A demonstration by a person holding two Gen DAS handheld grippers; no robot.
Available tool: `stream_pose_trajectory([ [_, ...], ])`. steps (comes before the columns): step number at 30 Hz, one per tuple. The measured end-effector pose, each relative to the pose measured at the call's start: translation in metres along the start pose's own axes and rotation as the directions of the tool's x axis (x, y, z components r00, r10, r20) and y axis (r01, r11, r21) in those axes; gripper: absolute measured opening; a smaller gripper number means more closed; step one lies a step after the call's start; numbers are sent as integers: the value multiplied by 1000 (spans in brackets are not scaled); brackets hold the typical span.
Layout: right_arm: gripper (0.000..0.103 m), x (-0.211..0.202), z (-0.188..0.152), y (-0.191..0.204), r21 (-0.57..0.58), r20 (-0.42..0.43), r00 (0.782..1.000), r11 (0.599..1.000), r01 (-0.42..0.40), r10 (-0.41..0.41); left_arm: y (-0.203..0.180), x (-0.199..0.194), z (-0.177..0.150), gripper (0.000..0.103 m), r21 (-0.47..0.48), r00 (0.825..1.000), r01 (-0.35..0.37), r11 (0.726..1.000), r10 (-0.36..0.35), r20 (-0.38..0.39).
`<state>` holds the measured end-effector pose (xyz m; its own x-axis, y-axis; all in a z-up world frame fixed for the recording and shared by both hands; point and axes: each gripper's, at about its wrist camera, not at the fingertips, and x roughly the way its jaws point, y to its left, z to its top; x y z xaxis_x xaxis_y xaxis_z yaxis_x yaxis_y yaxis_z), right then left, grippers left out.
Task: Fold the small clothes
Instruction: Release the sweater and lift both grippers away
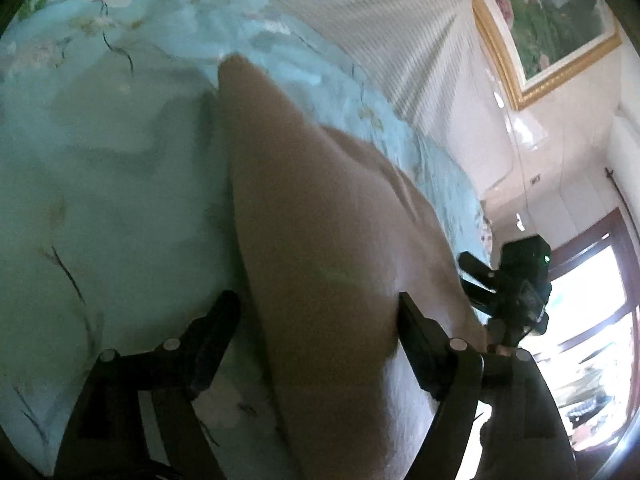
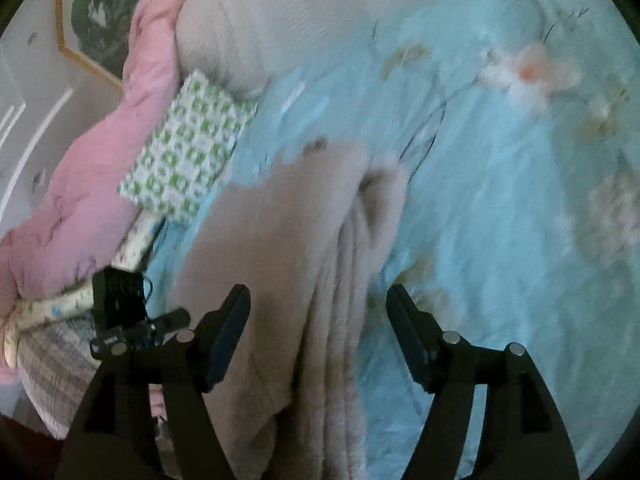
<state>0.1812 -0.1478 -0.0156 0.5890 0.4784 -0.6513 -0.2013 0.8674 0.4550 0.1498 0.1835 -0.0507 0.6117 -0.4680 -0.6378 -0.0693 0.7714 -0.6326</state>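
A beige garment lies on the light blue floral bedspread. In the left wrist view it stretches away from between the fingers. My left gripper is open with the garment's near part between its spread fingers. In the right wrist view the same beige garment lies bunched in long folds. My right gripper is open, fingers spread on either side of the folds. The other gripper shows at the right of the left wrist view and at the left of the right wrist view.
A green-and-white patterned folded cloth and a pink quilt lie at the left, beside a grey-white pillow. A striped cloth lies at the lower left. A framed painting hangs on the wall; a window is at right.
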Motion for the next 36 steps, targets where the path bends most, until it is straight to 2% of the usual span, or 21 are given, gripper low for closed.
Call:
stream_pose_trajectory([
  [3, 71, -9, 17, 1, 8, 58, 998, 1000, 4, -4, 6, -1, 18, 82, -19, 1000, -13, 1000, 13, 22],
  [7, 69, 14, 35, 14, -22, 19, 1000, 1000, 0, 1, 14, 15, 45, 85, -79, 999, -30, 996, 32, 27],
  [9, 50, 29, 36, 19, -41, -17, 1000, 999, 10, -11, 22, 24, 58, 85, -103, 998, -55, 993, 58, 26],
  [10, 32, 36, 36, 21, -51, -32, 999, 998, 28, -29, 23, 30, 63, 80, -107, 998, -62, 992, 65, 28],
  [11, 12, 43, 36, 23, -65, -49, 997, 997, 52, -55, 22, 34, 68, 71, -99, 996, -77, 992, 80, 33],
  [12, 12, 47, 38, 23, -73, -54, 997, 996, 58, -62, 18, 40, 73, 38, -70, 993, -106, 992, 109, 39],
  [13, 10, 44, 38, 24, -77, -37, 998, 996, 54, -57, 13, 42, 76, 28, -48, 990, -131, 990, 133, 38],
  [14, 8, 36, 40, 24, -80, 0, 999, 995, 53, -53, 8, 43, 78, 26, -22, 986, -160, 987, 161, 51],
  [16, 8, 21, 42, 22, -84, 65, 995, 993, 87, -82, -9, 44, 76, 22, 63, 973, -220, 974, 214, 92],
  [17, 8, 21, 41, 19, -88, 64, 993, 990, 106, -101, -14, 48, 72, 22, 99, 963, -260, 961, 249, 104],
  [19, 8, 36, 36, 11, -94, 17, 988, 984, 154, -153, -20, 60, 68, 23, 154, 938, -344, 926, 330, 107],
  [20, 8, 44, 32, 6, -89, -10, 986, 983, 163, -164, -21, 63, 67, 23, 160, 933, -357, 920, 344, 107],
  [22, 9, 49, 26, 1, -71, -19, 990, 987, 141, -143, -20, 60, 67, 31, 157, 928, -369, 916, 356, 108],
  [24, 12, 39, 26, 0, -14, -27, 987, 987, 161, -161, -18, 52, 66, 35, 132, 929, -369, 920, 359, 91],
  [26, 23, 27, 24, 4, -3, -17, 984, 984, 178, -178, -22, 36, 60, 36, 118, 930, -365, 924, 354, 103],
  [27, 24, 17, 22, 8, -4, -9, 984, 984, 180, -180, -27, 24, 53, 37, 125, 925, -374, 919, 361, 120],
  [28, 24, 7, 18, 12, -10, 2, 984, 984, 179, -179, -32, 15, 46, 43, 130, 921, -382, 915, 365, 137],
  [30, 27, -17, 4, 22, -19, 29, 983, 983, 181, -180, -43, -10, 24, 55, 137, 915, -389, 911, 364, 175],
  [31, 32, -25, -2, 28, -16, 38, 983, 983, 181, -180, -47, -20, 11, 58, 141, 913, -391, 910, 363, 188],
  [33, 40, -49, -22, 37, -12, 64, 984, 986, 166, -165, -53, -39, -20, 60, 153, 916, -381, 912, 350, 196],
  [36, 42, -72, -52, 47, -8, 80, 984, 987, 160, -159, -60, -56, -68, 62, 184, 928, -358, 916, 327, 178],
])
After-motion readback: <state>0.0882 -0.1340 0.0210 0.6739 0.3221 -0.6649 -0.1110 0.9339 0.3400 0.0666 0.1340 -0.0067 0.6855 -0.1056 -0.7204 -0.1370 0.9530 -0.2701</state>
